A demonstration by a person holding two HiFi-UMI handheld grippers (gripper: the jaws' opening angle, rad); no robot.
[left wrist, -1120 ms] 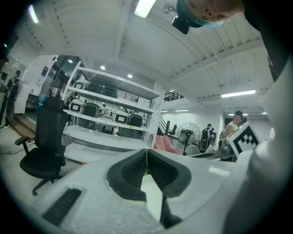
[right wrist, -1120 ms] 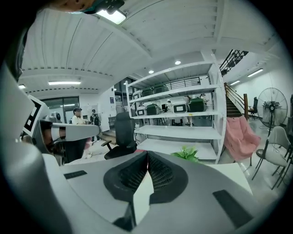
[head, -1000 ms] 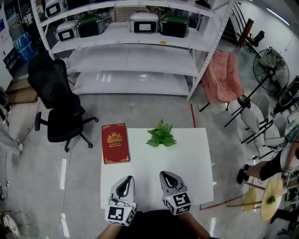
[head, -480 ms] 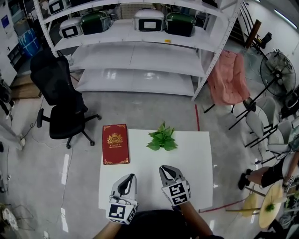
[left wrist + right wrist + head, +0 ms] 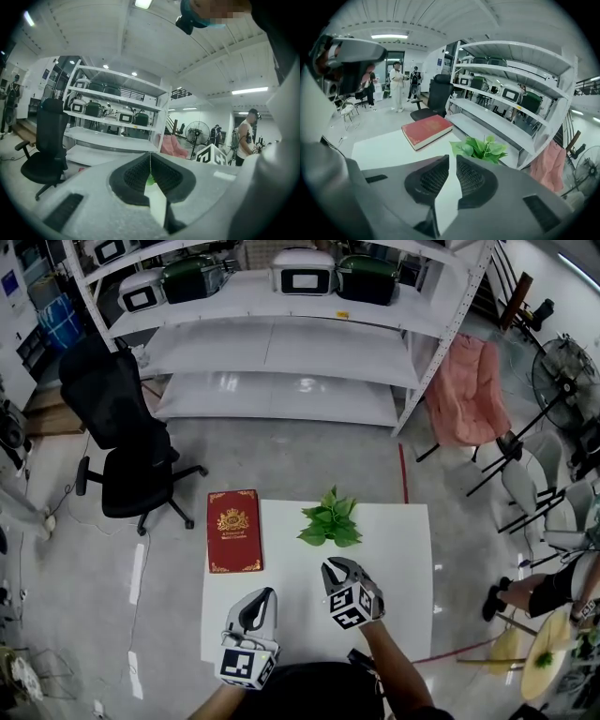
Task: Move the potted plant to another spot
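1. Left gripper (image 5: 150, 158): ribbed black pads meet at the tips, holding nothing.
2. Right gripper (image 5: 452, 160): pads closed to a thin slit, also empty, pointing at the potted plant (image 5: 481, 149).
3. The plant stands upright at the far edge of the white table (image 5: 394, 563), its glossy leaves hiding the pot.
4. A red hardcover book (image 5: 233, 530) lies flat to the plant's left, with its long axis pointing away from the person.
5. The left gripper view shows only a green speck of the plant.
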